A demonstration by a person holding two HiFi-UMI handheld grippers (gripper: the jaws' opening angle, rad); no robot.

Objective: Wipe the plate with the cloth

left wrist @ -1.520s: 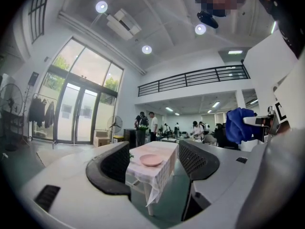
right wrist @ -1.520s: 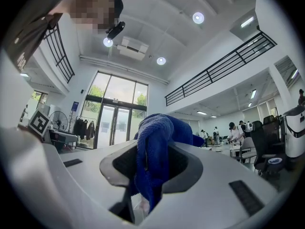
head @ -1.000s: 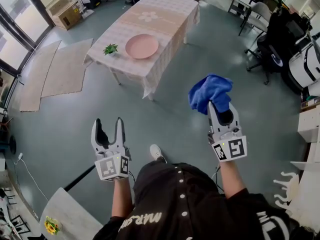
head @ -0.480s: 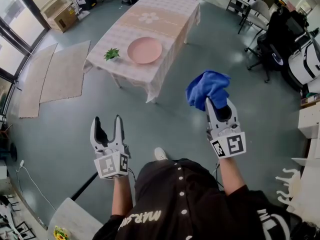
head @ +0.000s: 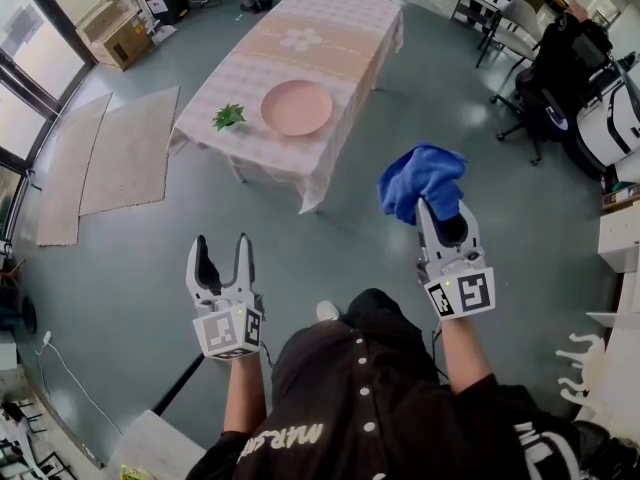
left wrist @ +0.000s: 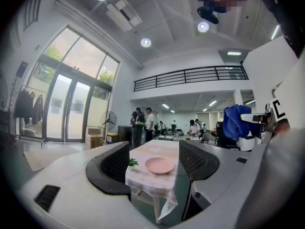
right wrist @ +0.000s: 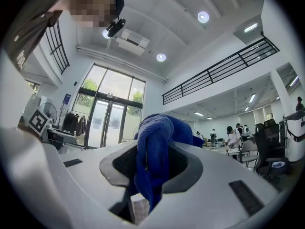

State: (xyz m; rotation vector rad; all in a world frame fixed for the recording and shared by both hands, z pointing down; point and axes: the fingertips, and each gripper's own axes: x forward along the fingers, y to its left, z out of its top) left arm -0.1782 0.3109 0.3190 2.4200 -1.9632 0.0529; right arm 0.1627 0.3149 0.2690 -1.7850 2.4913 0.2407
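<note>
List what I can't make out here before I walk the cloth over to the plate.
- Plate: too small in the head view and the left gripper view to tell whether its surface is clean or dirty.
- Right gripper: the cloth covers the tips of its jaws in the head view.
- Right gripper view: the plate does not show; the bunched cloth fills the space between the jaws.
- Small plant: too small to make out its pot.

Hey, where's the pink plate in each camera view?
Head view: the pink plate lies upper centre, on the near end of the table.
Left gripper view: the pink plate sits low centre, far off, framed between the open jaws of the left gripper.
Right gripper view: not in it; the right gripper holds the blue cloth.
Shared landmark: the small green plant just left of the plate, in the head and left gripper views.
</note>
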